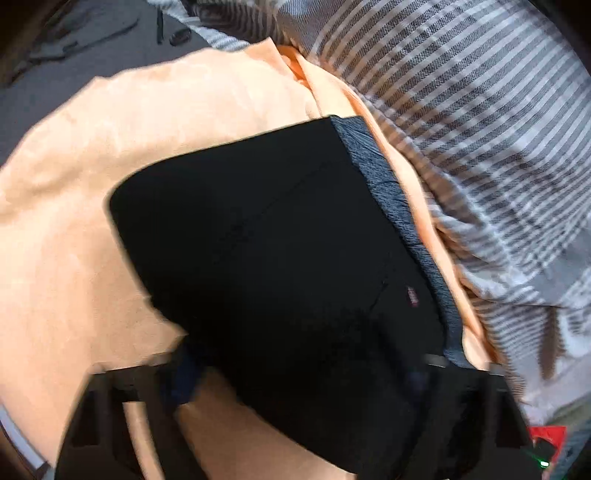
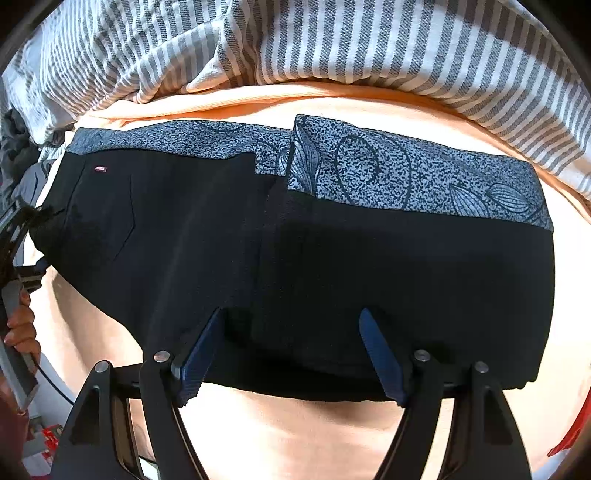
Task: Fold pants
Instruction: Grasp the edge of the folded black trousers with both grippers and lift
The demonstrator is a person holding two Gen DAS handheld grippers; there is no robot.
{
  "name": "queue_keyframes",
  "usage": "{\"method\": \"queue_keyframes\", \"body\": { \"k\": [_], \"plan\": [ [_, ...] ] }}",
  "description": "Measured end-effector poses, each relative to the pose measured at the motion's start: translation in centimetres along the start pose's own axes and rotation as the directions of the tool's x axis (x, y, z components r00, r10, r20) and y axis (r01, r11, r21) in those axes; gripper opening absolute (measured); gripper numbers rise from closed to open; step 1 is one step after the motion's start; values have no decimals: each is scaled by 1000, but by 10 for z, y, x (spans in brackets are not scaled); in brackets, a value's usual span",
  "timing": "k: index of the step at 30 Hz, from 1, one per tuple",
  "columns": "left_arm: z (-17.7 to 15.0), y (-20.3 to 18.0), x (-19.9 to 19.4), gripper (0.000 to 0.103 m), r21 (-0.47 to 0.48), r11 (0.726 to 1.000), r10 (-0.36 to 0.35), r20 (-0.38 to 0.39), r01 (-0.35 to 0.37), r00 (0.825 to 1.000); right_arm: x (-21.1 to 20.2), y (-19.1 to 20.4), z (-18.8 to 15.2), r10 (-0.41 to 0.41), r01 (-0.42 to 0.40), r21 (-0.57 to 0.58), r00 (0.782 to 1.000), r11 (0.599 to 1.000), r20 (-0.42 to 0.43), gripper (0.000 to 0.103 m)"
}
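Note:
Black pants [image 2: 332,266] with a speckled blue-grey waistband [image 2: 406,177] lie folded flat on an orange sheet [image 2: 295,435]. My right gripper [image 2: 291,314] points down over their near edge, open, its blue fingertips [image 2: 207,343] resting on the black cloth. In the blurred left wrist view the same pants [image 1: 277,240] run between the fingers of my left gripper [image 1: 303,365]. Its fingers stand apart at the pants' end, and the cloth between them looks flat, not pinched. The left gripper [image 2: 18,236] also shows at the pants' left end, with a hand [image 2: 22,328] holding it.
A grey-and-white striped blanket [image 2: 332,48] is bunched along the far side of the sheet, close behind the waistband. The same striped blanket [image 1: 461,110] fills the right of the left wrist view. Dark floor with small objects [image 1: 92,33] lies beyond the bed. Something red [image 1: 546,439] sits low right.

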State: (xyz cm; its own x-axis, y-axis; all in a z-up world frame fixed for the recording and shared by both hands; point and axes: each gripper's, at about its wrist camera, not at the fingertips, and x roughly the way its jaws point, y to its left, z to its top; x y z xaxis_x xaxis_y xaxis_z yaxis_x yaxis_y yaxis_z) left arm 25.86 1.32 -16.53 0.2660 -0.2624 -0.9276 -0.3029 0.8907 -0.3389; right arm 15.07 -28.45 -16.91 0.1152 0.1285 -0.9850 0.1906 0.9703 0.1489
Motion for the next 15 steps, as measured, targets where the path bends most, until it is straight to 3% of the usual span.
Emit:
{"method": "queue_keyframes", "body": {
  "k": [1,2,4,8,11,14,15],
  "plan": [
    [0,0,-2,42,15,1000,27,3,-27,1000,-4,1,1,-3,3,0,1000,1000,-5,73],
    [0,1,-5,38,25,999,28,10,-29,1000,-9,4,1,-4,4,0,1000,1000,-6,66],
    [-1,-1,-13,30,62,998,21,19,-22,1000,-24,11,5,15,-15,-3,1000,1000,-2,66],
    [-16,-36,-37,28,274,955,82,128,-115,988,-55,37,32,131,-131,-33,991,991,9,66],
    [-32,-60,-48,28,393,901,106,209,-183,972,-66,75,65,195,-198,-103,980,975,-38,68],
    [-39,-72,-55,28,462,857,115,261,-229,959,-68,124,95,260,-278,-162,958,947,-120,81],
    [-42,-75,-57,28,486,841,113,274,-239,955,-67,139,108,276,-301,-176,949,937,-152,81]
  ]
}}
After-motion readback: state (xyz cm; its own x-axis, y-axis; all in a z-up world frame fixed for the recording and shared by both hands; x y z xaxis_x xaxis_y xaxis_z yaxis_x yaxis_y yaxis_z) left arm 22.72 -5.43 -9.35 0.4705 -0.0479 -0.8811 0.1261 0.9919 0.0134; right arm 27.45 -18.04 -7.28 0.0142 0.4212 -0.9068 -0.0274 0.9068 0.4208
